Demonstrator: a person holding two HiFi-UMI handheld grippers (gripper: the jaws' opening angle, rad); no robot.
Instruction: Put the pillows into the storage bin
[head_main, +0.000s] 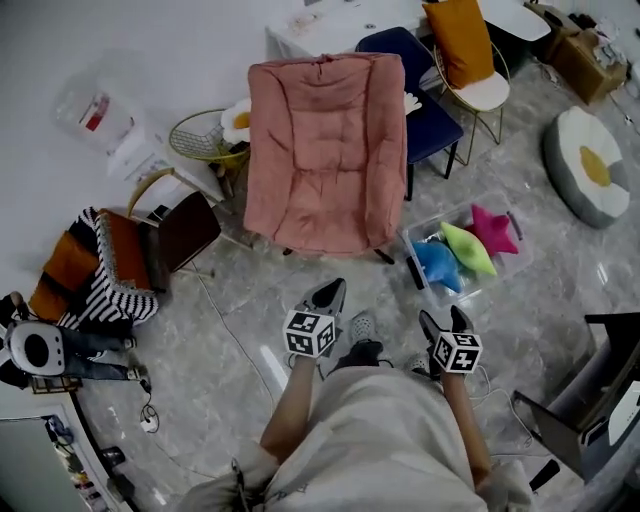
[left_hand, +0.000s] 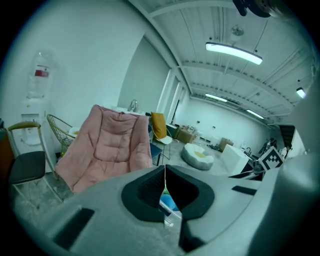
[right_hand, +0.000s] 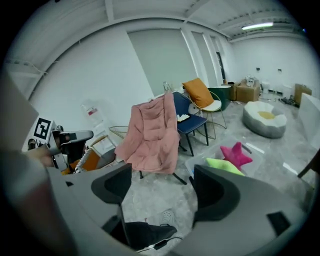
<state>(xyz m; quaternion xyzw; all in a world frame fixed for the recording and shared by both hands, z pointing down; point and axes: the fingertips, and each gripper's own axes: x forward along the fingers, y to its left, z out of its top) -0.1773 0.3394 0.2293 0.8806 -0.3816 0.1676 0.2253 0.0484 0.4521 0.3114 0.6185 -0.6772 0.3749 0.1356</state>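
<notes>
My left gripper (head_main: 328, 296) and right gripper (head_main: 446, 320) are pale grey shells with black pads (right_hand: 218, 192). Each carries a cube (head_main: 309, 333) of black-and-white square markers behind the jaws. I wear a loose cream top (head_main: 385, 430), dark trousers (head_main: 362, 353) and grey perforated clogs (head_main: 362, 326).

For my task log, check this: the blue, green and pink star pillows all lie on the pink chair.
Wrong place: the blue pillow, green pillow and pink pillow all lie in the clear bin beside the pink chair, as the head view shows.
</notes>
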